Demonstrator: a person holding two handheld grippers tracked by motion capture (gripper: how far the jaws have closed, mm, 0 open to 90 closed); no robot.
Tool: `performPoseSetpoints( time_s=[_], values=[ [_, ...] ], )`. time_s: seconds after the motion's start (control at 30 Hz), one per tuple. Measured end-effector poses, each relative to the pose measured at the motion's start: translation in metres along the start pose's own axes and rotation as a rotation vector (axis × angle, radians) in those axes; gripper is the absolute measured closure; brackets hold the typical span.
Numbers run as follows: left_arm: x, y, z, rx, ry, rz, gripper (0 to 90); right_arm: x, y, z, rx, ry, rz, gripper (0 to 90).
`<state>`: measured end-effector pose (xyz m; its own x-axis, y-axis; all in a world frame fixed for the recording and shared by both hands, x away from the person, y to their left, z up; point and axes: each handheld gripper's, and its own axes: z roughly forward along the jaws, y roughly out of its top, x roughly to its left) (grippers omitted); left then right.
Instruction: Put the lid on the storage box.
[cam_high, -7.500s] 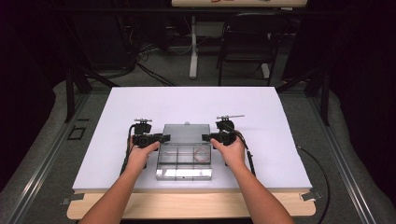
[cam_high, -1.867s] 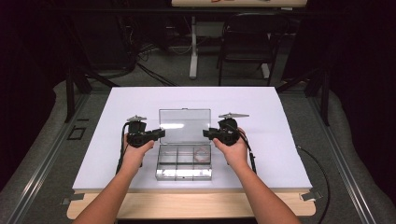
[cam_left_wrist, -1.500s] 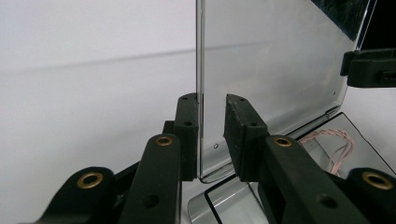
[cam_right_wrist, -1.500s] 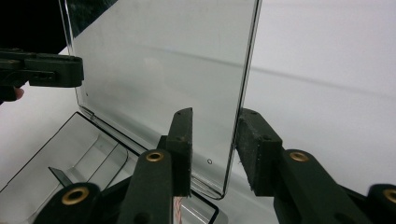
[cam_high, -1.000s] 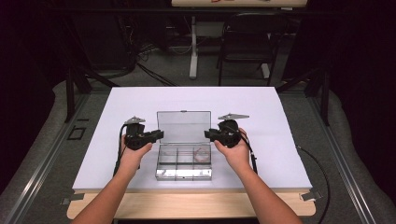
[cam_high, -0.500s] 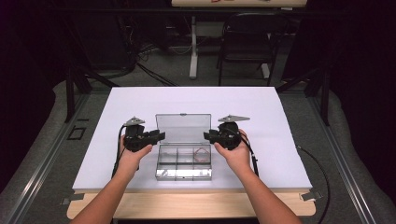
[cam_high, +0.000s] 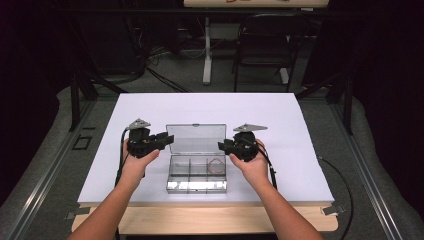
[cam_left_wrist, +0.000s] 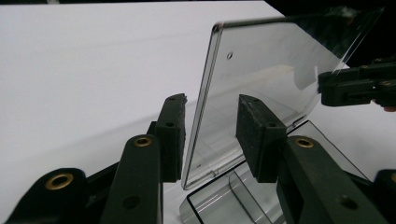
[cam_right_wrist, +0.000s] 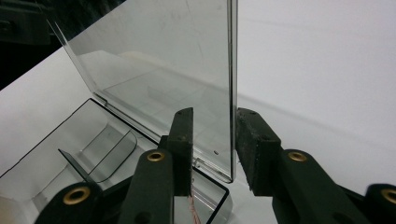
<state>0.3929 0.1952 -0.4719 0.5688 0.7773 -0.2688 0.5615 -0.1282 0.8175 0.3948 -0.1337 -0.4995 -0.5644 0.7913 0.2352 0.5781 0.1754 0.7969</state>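
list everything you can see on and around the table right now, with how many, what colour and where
box: one, clear plastic with dividers, near middle of the table
lid: one, clear, hinged at the box's far edge, raised upright
loop: one, reddish, thin, in the box's right compartment
table: one, white top, wooden near edge
chair: one, dark, beyond the table
left gripper: one, black, at the lid's left edge, jaws astride it, not pressing
right gripper: one, black, at the lid's right edge, jaws astride it
forearms: two, bare, from the near edge
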Motion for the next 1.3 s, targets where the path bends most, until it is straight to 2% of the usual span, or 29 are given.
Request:
performPoseSetpoints(
  time_s=[0.2,0.5,1.3],
  values=[
    [-0.005,0.009,-0.006,-0.008,-0.008,0.023,66.0,0.001,-0.001,0.000,-0.005,0.002,0.004,68.0],
    [-0.011,0.012,-0.015,-0.015,-0.008,0.052,69.4,0.003,-0.002,-0.002,-0.007,0.009,0.002,67.0],
    [-0.020,0.000,-0.029,-0.031,-0.020,0.078,69.1,0.007,-0.007,-0.009,-0.022,0.022,-0.008,63.2]
  ],
)
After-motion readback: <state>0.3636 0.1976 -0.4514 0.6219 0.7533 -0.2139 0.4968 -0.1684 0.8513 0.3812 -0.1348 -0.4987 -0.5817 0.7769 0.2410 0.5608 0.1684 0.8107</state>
